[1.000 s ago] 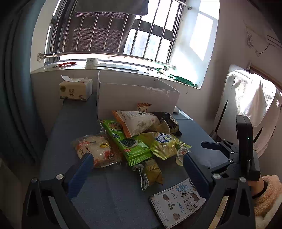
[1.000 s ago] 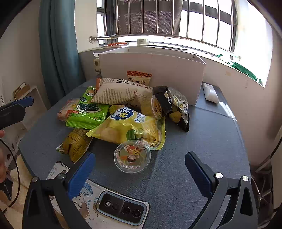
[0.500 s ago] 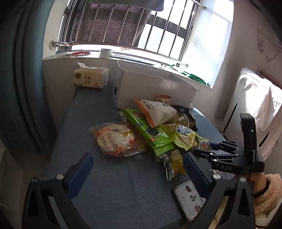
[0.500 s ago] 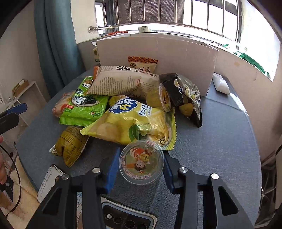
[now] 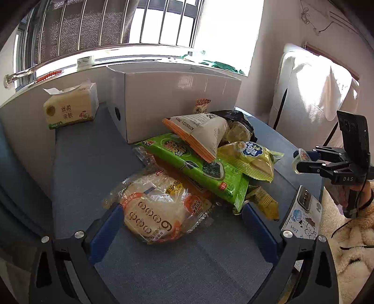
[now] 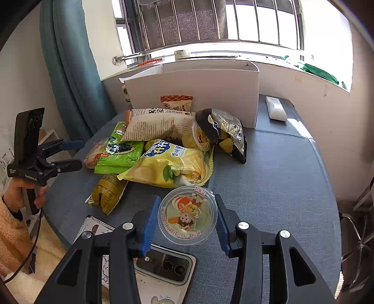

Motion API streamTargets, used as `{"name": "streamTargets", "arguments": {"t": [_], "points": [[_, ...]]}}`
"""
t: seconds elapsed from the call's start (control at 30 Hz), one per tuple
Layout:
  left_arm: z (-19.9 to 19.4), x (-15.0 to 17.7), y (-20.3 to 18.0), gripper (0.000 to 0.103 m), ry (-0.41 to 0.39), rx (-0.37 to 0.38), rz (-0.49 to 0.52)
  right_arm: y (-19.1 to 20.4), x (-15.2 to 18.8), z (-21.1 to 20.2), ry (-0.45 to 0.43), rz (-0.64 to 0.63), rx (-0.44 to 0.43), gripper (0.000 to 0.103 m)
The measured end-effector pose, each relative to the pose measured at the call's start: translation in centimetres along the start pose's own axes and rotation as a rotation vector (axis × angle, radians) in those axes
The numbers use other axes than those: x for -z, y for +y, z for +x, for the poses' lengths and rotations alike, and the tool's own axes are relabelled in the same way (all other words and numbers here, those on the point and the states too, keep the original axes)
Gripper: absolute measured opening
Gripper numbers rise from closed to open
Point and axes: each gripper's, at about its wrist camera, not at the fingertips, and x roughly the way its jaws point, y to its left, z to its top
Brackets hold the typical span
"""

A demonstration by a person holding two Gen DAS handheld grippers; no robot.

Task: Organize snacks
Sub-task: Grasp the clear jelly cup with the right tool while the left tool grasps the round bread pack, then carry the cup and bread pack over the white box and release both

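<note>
Pinching jelly cup across its rim, right gripper holds it lifted just in front of the snack pile; looks light, thin plastic, crushable, so squeeze gently; left gripper gapes wide around bread pack; soft, squashy.

A lived-in home room, judging by the barred window with teal curtain, tissue pack on the grey table, phone in a cartoon case, towel-draped chair.
</note>
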Motion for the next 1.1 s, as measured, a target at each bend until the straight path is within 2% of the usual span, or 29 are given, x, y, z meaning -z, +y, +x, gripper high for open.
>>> {"name": "streamTargets", "arguments": {"t": [0.2, 0.4, 0.43, 0.47, 0.5, 0.53, 0.7, 0.83, 0.9, 1.03, 1.1], "points": [[2.3, -2.1, 1.5, 0.103, 0.115, 0.026, 0.164, -0.2, -0.1, 0.0, -0.003, 0.004, -0.001, 0.049], [5.5, -1.9, 2.1, 0.103, 0.234, 0.058, 0.179, -0.1, 0.1, 0.2, 0.009, 0.0, 0.001, 0.049], [5.4, -1.7, 1.8, 0.102, 0.208, 0.041, 0.204, -0.1, 0.1, 0.2, 0.009, -0.002, 0.002, 0.049], [5.3, -1.6, 1.7, 0.097, 0.201, 0.039, 0.194, -0.1, 0.2, 0.2, 0.01, -0.001, 0.003, 0.049], [4.9, -1.6, 1.8, 0.091, 0.175, 0.036, 0.171, -0.2, 0.2, 0.2, 0.011, 0.002, 0.004, 0.049], [4.4, -1.5, 1.9, 0.08, 0.152, 0.039, 0.145, -0.3, 0.3, 0.3, 0.012, 0.006, 0.004, 0.049], [2.2, -0.6, 1.3, 0.08, 0.105, -0.042, 0.113, -0.1, 0.2, 0.2, 0.006, 0.003, -0.001, 0.049], [-1.0, -0.3, 1.3, 0.08, 0.011, -0.082, 0.028, 0.4, -0.3, -0.1, -0.01, -0.009, -0.01, 0.049], [-2.9, -0.6, 1.3, 0.08, -0.051, -0.076, -0.028, 0.5, -1.0, -0.1, -0.019, -0.015, -0.022, 0.049], [-4.9, -2.7, 1.1, 0.08, -0.15, -0.091, -0.102, 0.8, -3.4, -0.5, -0.059, -0.023, -0.054, 0.049], [-5.5, -4.4, 0.5, 0.08, -0.21, -0.072, -0.124, 0.8, -5.1, -0.9, -0.089, -0.023, -0.066, 0.049]]}}
